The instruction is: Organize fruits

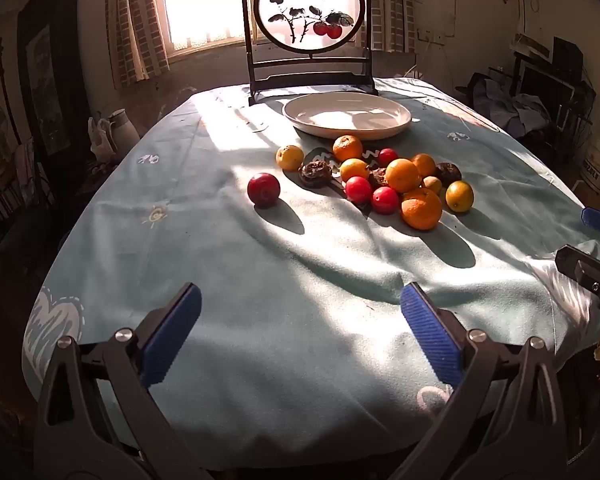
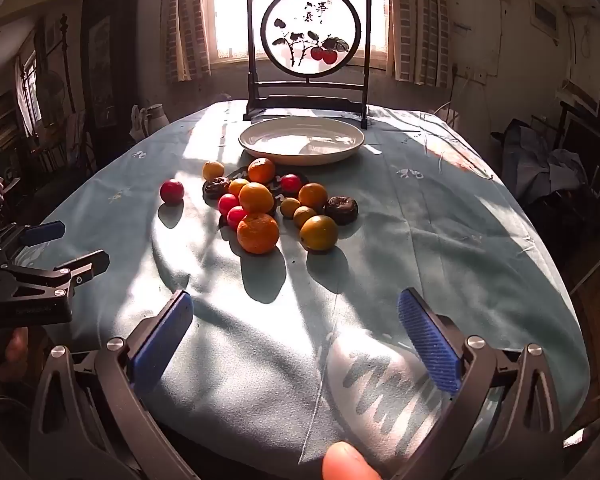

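A pile of fruit lies mid-table: oranges [image 1: 421, 208] [image 2: 257, 233], small red fruits [image 1: 358, 189] [image 2: 236, 216], yellow ones [image 1: 459, 196] [image 2: 318, 233] and dark wrinkled ones [image 1: 315, 173] [image 2: 341, 209]. One red fruit [image 1: 263, 189] [image 2: 171, 191] sits apart to the left. An empty white plate [image 1: 396, 126] [image 2: 256, 146] stands behind the pile. My left gripper [image 1: 300, 328] is open and empty near the table's front edge; it also shows in the right wrist view [image 2: 70, 246]. My right gripper [image 2: 296, 334] is open and empty; it also shows in the left wrist view [image 1: 588, 240].
A light blue cloth [image 1: 260, 272] [image 2: 440, 220] covers the round table. A dark wooden stand with a round painted screen [image 1: 309, 4] [image 2: 311, 30] stands at the back behind the plate. A white pitcher [image 1: 122, 126] stands beyond the table's left edge. A fingertip [image 2: 346, 462] shows at the bottom.
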Available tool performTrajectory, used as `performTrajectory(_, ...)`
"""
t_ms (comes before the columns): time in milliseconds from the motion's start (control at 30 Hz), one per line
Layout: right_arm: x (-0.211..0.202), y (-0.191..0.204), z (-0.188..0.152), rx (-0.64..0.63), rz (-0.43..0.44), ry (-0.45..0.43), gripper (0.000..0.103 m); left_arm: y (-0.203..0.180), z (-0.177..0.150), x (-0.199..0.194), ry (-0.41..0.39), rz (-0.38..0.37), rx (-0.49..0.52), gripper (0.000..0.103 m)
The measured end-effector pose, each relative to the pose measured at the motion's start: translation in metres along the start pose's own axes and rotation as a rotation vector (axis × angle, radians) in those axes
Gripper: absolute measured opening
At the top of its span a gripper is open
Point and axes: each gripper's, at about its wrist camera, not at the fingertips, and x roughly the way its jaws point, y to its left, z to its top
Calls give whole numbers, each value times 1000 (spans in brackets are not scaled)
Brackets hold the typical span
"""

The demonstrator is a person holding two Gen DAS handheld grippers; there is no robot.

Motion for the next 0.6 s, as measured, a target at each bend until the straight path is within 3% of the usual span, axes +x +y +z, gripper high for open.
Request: performTrajectory(600, -1, 1, 0, -8, -1, -1, 102, 4, -4, 5, 21, 5, -15, 101)
